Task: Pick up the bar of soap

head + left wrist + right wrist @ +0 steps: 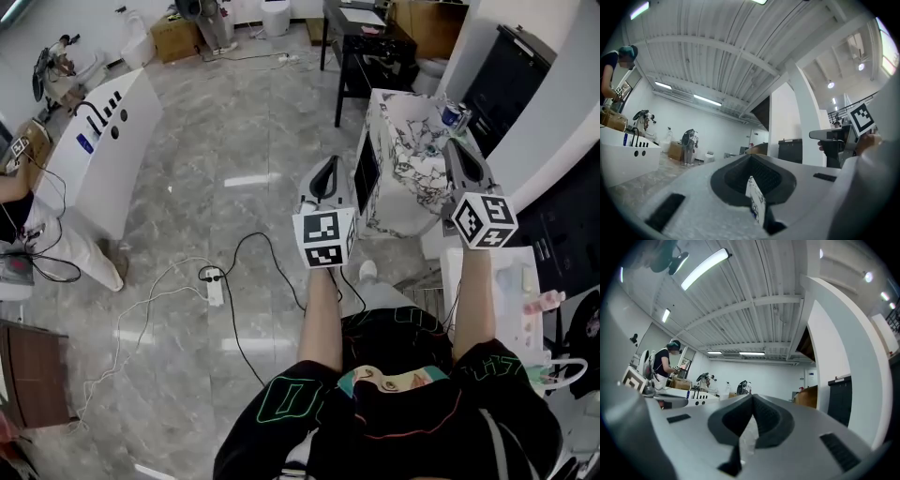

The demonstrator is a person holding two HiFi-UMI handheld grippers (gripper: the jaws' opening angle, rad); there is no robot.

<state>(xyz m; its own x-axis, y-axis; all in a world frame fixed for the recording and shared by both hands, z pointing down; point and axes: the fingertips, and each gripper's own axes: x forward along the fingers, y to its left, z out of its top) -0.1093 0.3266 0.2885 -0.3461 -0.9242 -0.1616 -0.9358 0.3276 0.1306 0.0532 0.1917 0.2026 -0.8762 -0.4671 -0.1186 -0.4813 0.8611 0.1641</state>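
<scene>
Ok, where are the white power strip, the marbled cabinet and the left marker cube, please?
white power strip (215,287): head view, middle of its body.
marbled cabinet (420,192): head view, patterned side wall.
left marker cube (325,240): head view, face toward the camera.

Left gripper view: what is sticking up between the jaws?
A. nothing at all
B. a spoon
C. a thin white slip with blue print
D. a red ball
C: a thin white slip with blue print stands in the seam of the left gripper's jaws, which are closed on it.
</scene>
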